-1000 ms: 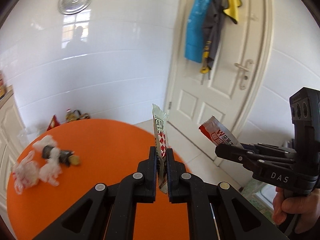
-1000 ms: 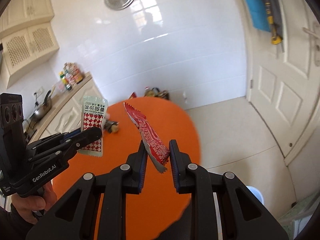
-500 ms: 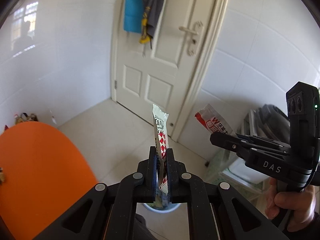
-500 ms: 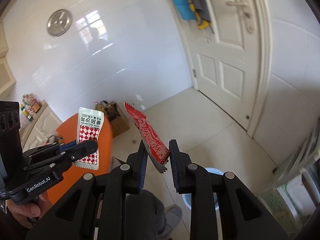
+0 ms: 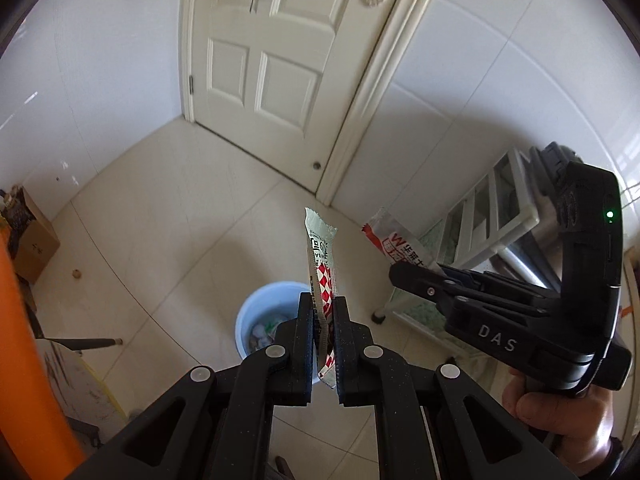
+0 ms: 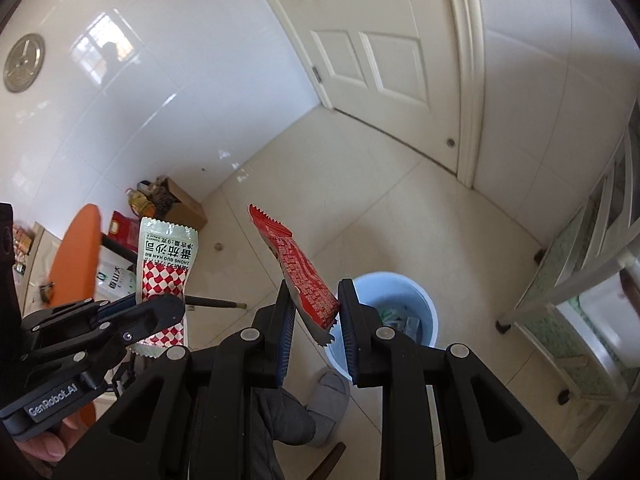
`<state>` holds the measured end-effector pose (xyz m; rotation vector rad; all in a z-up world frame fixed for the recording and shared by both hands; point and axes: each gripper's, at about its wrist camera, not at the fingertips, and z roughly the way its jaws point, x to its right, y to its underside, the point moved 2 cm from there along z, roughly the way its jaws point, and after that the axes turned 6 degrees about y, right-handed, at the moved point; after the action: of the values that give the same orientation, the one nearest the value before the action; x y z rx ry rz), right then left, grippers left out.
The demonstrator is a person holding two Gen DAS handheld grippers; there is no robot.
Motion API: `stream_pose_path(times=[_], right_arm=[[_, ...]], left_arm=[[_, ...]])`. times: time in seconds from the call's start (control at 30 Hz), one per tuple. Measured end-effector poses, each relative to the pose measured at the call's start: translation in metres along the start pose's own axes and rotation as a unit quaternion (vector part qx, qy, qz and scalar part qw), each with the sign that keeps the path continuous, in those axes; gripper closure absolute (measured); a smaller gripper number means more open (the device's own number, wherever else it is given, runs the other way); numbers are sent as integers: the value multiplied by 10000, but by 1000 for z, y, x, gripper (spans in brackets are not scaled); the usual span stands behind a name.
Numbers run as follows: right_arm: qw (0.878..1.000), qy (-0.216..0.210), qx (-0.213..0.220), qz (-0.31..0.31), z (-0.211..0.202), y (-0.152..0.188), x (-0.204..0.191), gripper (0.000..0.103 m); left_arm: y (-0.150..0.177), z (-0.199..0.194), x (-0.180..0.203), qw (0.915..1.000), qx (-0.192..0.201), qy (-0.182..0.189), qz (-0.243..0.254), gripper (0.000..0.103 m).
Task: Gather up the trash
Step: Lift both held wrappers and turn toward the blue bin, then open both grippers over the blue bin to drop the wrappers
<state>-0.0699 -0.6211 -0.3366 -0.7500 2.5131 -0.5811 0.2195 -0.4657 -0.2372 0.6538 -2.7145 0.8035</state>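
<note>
My left gripper (image 5: 323,312) is shut on a red-and-white checked sauce sachet (image 5: 320,264), which stands upright between the jaws; the same sachet (image 6: 166,264) shows at the left of the right wrist view. My right gripper (image 6: 313,300) is shut on a red snack wrapper (image 6: 298,268), which also appears as a red-and-white wrapper (image 5: 394,246) at the right of the left wrist view. A light blue bin (image 5: 256,308) stands on the floor below both grippers, with trash inside; in the right wrist view the bin (image 6: 416,292) lies just right of the jaws.
The orange table (image 6: 76,248) is off to the left. A cardboard box (image 6: 182,204) sits by the tiled wall, a white door (image 5: 272,60) is ahead, and a white rack (image 5: 488,220) stands on the right. A person's leg and grey slipper (image 6: 328,396) are under the right gripper.
Both grippers have swung away from the orange table towards the door corner and tipped downward. The blue bin has come into view beneath them. Each keeps its wrapper.
</note>
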Motion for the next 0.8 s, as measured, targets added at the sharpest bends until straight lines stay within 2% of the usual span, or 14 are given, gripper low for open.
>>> stream_pose_path(times=[0.13,0.23,0.27,0.3,0.33,0.37,0.4,0.43,0.47,0.5,0.53,0.67,0.8], right_arm=[[9994,19,-249,229,27,1,11,79],[9983,20,-436,395,45,1,18,78],[9979,51,-483,429,50,2,20,77],[9975,57,-523,470,52,2,21,73],[9972,70,-545,509,54,2,23,63],[9970,94,-547,542,56,1,26,51],[9969,115,-515,586,56,0,28,44],[9969,110,-478,621,55,0,29,30],[9968,121,-441,650,54,-1,29,14],[9968,204,-384,675,52,0,29,7],[9966,293,-331,692,51,-1,29,0],[9955,417,-271,806,42,-1,27,0],[9965,423,-91,717,23,-3,12,0]], left_arm=[[-33,42,-9,9994,-339,23,-51,96],[-52,71,-16,9984,-554,-51,-113,89],[-54,75,-19,9980,-612,-84,-142,86],[-57,79,-22,9977,-645,-143,-172,73],[-59,82,-23,9976,-634,-186,-190,58],[-60,82,-22,9978,-591,-217,-203,51],[-61,81,-21,9981,-524,-261,-212,39],[-64,79,-23,9981,-456,-343,-223,30],[-63,76,-22,9980,-432,-408,-236,26],[-62,72,-21,9977,-420,-471,-251,20],[-62,70,-21,9973,-396,-557,-258,19],[-63,55,-13,9961,-168,-844,-189,18],[-60,31,1,9950,151,-979,-103,17]])
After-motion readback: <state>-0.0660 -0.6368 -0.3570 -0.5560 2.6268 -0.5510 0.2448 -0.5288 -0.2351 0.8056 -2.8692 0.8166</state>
